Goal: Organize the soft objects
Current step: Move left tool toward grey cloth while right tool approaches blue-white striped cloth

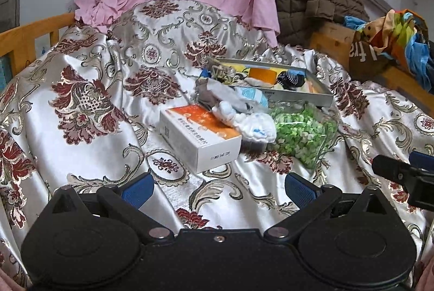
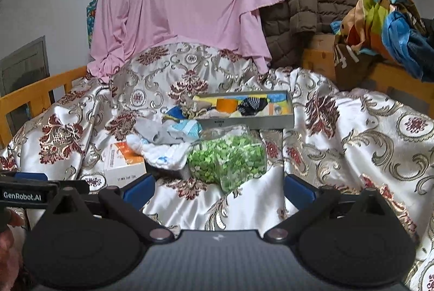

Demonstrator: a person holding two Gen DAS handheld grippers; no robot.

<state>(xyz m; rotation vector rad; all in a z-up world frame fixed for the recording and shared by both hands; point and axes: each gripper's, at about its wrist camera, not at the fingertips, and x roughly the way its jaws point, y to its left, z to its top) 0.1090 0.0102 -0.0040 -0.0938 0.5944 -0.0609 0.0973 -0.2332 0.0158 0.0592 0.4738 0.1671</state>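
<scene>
Both grippers, left (image 1: 218,189) and right (image 2: 218,189), are held spread wide, nothing grasped. Loose socks (image 1: 238,112) are heaped between carton (image 1: 200,136) and tray (image 1: 298,96). Snagging of the slippery bedspread (image 1: 89,90) is judged likely; the green-filled jar (image 2: 227,155) could be toppled.

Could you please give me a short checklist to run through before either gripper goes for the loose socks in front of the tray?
1. Left gripper open and holding nothing: ok.
2. Right gripper open and holding nothing: ok.
3. Loose socks in view and uncovered: ok.
4. Tray has free room: cannot tell; socks already fill much of it.
5. Path to socks unobstructed: not ok; the orange-and-white box and jar of green pieces sit against the pile.
</scene>
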